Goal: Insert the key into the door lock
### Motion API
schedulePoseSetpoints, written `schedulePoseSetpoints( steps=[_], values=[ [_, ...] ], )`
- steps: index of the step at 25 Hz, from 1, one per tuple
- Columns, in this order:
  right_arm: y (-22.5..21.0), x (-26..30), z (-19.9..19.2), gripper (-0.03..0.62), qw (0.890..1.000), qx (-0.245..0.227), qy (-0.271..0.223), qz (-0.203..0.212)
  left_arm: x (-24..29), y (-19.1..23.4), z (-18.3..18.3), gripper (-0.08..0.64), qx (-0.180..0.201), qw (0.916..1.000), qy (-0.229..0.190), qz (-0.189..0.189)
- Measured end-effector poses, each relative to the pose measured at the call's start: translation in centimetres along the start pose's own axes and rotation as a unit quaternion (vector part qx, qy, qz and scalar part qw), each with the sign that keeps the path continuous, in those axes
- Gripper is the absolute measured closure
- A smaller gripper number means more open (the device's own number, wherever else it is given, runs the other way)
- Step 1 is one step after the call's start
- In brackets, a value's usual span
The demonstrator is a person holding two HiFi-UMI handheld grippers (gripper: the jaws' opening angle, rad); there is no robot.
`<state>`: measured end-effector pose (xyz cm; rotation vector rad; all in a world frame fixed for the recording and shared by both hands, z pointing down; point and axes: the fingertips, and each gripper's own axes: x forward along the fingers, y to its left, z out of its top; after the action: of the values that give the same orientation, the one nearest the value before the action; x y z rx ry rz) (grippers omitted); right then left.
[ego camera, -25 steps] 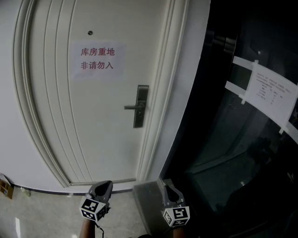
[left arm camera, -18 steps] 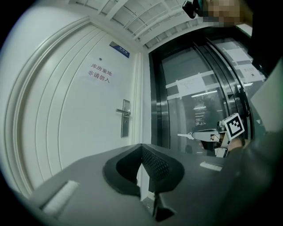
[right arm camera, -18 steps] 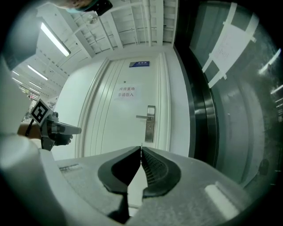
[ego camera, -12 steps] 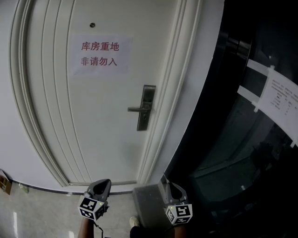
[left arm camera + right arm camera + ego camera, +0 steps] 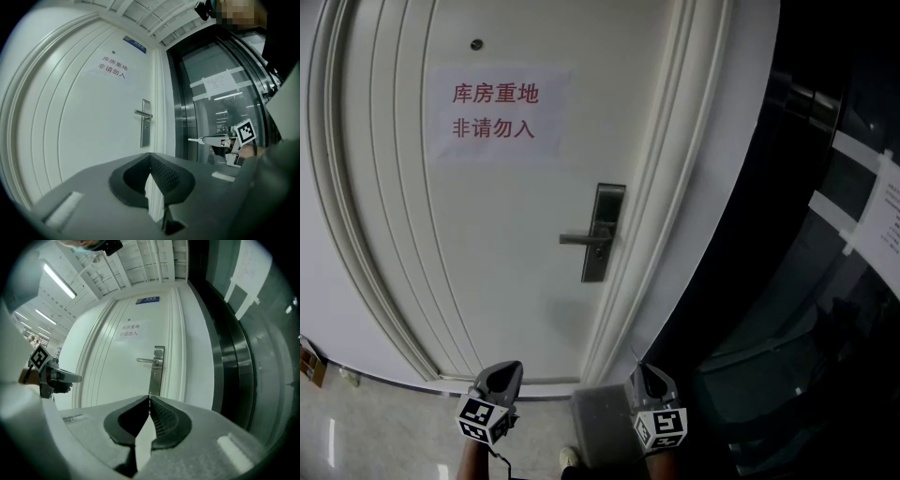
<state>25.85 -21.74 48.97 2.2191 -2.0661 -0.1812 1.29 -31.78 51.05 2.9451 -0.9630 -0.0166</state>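
Door lock (image 5: 603, 232) is set at the right edge of the white door (image 5: 506, 281). Its lever handle (image 5: 579, 240) points left, and a paper notice (image 5: 495, 111) is taped above. The key cannot be made out in any view. The left gripper (image 5: 506, 369) and right gripper (image 5: 644, 372) are seen low, well short of the lock, and the jaws of both are pressed together.

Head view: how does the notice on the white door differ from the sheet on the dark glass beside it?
The door notice carries two lines of large red characters; the glass sheet has fine print, too small to read. The door notice shows no tape; the glass sheet is fixed with white tape strips. The door notice is wholly in view; the glass sheet is cut by the picture's right edge. Both are pale paper.
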Motion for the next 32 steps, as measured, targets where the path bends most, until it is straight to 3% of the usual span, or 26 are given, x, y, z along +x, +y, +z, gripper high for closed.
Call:
schedulePoseSetpoints(
  steps=[6,14,23,32],
  values=[
    [-1.1,4.1,0.6,0.583,0.999,-0.032,-0.003,0.016,2.6,1.7,-0.1,0.557,-0.003,0.9999,0.004,0.014],
    [-1.9,9.1,2.5,0.583,0.991,-0.129,-0.015,0.040,5.2,1.9,0.2,0.557,-0.004,0.9998,-0.002,0.020],
    [-2.5,13.4,5.5,0.581,0.976,-0.207,-0.046,0.052,6.6,3.0,0.1,0.557,-0.002,0.9991,-0.005,0.041],
    [-2.1,16.6,8.3,0.582,0.950,-0.300,-0.073,0.056,7.3,3.7,0.0,0.557,0.000,0.9984,-0.006,0.057]
  ],
)
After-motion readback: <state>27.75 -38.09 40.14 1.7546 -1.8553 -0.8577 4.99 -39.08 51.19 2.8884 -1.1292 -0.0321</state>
